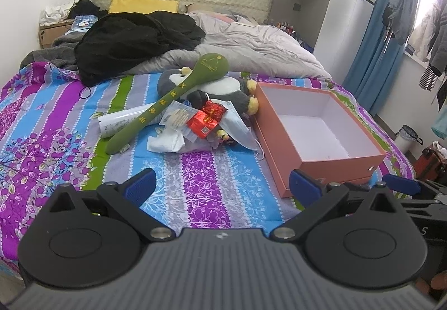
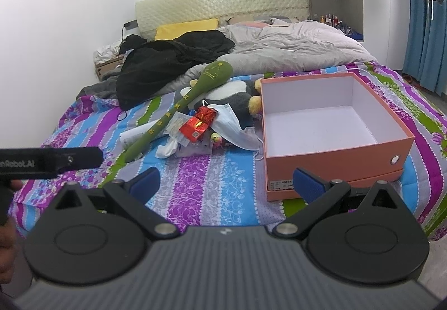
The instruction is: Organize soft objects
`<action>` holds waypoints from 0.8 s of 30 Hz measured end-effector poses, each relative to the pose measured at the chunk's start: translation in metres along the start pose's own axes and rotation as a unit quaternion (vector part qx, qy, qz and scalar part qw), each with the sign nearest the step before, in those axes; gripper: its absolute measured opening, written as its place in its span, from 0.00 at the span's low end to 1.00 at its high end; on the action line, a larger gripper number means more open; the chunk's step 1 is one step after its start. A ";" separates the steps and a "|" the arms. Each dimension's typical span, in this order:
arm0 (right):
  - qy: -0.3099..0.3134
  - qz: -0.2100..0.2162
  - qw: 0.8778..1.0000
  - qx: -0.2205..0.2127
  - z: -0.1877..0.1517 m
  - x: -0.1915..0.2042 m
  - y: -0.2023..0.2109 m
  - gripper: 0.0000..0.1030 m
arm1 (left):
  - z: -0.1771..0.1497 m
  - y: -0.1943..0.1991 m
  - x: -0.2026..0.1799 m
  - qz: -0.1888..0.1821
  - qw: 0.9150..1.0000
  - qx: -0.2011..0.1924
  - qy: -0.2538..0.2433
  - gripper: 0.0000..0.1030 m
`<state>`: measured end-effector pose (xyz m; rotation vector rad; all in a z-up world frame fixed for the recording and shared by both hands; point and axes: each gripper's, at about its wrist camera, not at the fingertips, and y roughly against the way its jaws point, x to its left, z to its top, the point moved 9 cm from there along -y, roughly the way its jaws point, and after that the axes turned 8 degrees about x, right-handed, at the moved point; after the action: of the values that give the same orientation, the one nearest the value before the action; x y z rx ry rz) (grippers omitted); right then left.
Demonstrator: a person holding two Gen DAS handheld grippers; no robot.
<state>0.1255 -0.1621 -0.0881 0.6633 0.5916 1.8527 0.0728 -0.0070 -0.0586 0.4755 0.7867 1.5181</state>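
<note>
A pile lies mid-bed: a long green plush stick (image 1: 164,103) (image 2: 178,108) rests across a grey and white penguin plush (image 1: 223,89) (image 2: 232,94), with a red foil packet (image 1: 206,120) (image 2: 198,125), a white face mask (image 1: 237,128) (image 2: 237,128) and a white tube (image 1: 123,120). An empty orange box (image 1: 329,167) (image 2: 335,161) with a white inside stands open to the right of the pile. My left gripper (image 1: 222,184) is open above the bedspread, short of the pile. My right gripper (image 2: 227,181) is open too, with its right finger in front of the box's near corner.
A black garment (image 1: 134,41) (image 2: 173,61) and a grey duvet (image 1: 251,44) (image 2: 293,44) cover the far half of the bed. Blue curtains (image 1: 374,38) and hanging clothes (image 1: 402,2) are on the right. The other gripper's body (image 2: 50,161) shows at the left edge of the right wrist view.
</note>
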 end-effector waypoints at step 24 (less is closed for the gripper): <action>-0.005 0.001 1.000 0.007 -0.003 -0.001 -0.010 1.00 | -0.004 -0.007 0.007 0.004 1.000 0.008 0.006 1.00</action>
<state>0.1299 -0.1597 -0.0968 0.6826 0.5981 1.8471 0.0739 -0.0012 -0.0672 0.4825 0.8071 1.5244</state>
